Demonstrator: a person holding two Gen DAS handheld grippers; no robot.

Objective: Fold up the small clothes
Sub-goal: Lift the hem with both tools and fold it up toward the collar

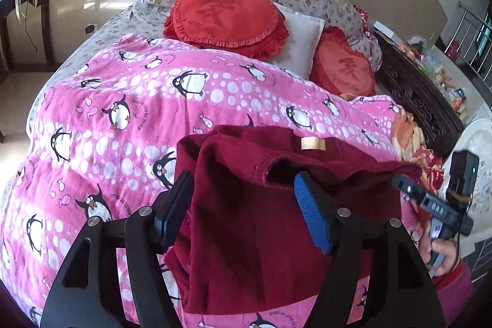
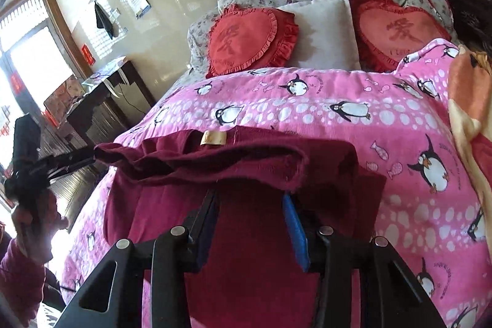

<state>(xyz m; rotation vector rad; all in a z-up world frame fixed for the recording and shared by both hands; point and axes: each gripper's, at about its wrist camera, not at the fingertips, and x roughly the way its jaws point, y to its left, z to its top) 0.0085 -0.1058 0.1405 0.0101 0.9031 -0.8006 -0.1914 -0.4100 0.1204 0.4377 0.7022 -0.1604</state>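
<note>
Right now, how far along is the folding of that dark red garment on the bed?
Partway, it seems. The dark red garment lies on the pink penguin blanket with its top doubled over, label showing. Both the left gripper and right gripper stand open over it, gripping nothing. Folds remain; the edges look rumpled.

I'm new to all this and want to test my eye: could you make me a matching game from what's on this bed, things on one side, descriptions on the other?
Things:
1. garment
2. blanket
3. label
4. plain pillow

Descriptions:
A. pink with penguins
B. white, between two red heart cushions
C. dark red, lying on the blanket
D. small, beige, on the garment's far edge

Pairs: 1-C, 2-A, 3-D, 4-B
</note>
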